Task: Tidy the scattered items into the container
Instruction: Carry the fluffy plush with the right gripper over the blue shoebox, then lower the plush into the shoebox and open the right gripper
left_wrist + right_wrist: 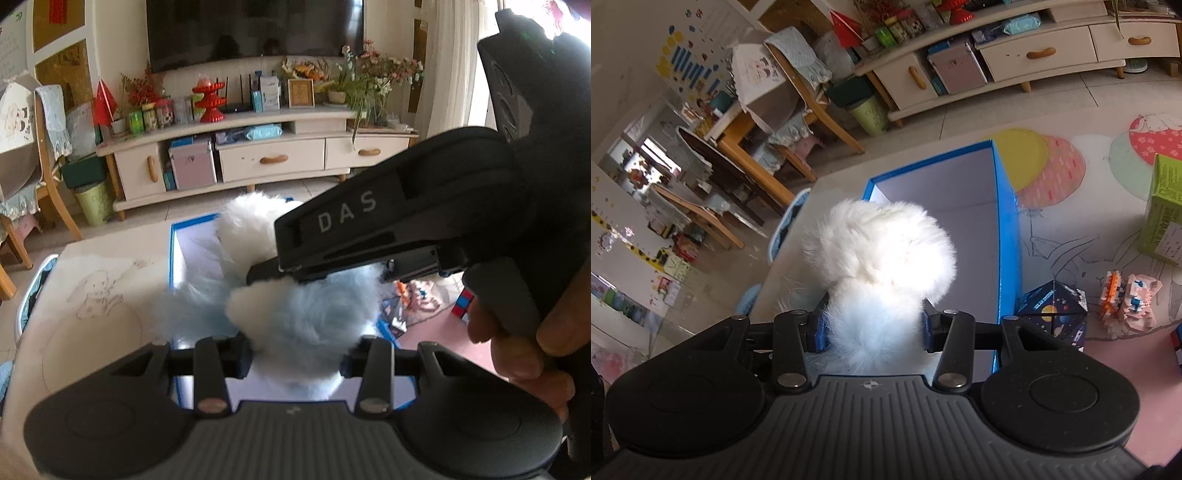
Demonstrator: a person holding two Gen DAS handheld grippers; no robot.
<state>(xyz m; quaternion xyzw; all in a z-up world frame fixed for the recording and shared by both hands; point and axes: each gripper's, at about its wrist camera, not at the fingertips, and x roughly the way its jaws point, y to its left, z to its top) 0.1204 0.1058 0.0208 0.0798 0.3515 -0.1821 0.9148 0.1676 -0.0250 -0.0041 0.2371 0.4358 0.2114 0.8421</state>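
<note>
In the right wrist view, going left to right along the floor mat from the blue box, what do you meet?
Blue box → dark planet-print cube → orange and pink brick figures → green carton.

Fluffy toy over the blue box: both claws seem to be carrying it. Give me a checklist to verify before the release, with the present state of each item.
1. Left claw closed on the fluffy toy: ok, fur fills the gap between its fingers.
2. Right claw closed on the toy's white end: ok, fur is squeezed between the blue pads.
3. Blue box open, with no lid on it: ok.
4. Toy above the box opening: ok in both wrist views.
5. Box floor free of other items: cannot tell, the toy hides much of it.
6. Other items left on the mat, such as the green carton and the brick figures: not ok, still outside.
</note>
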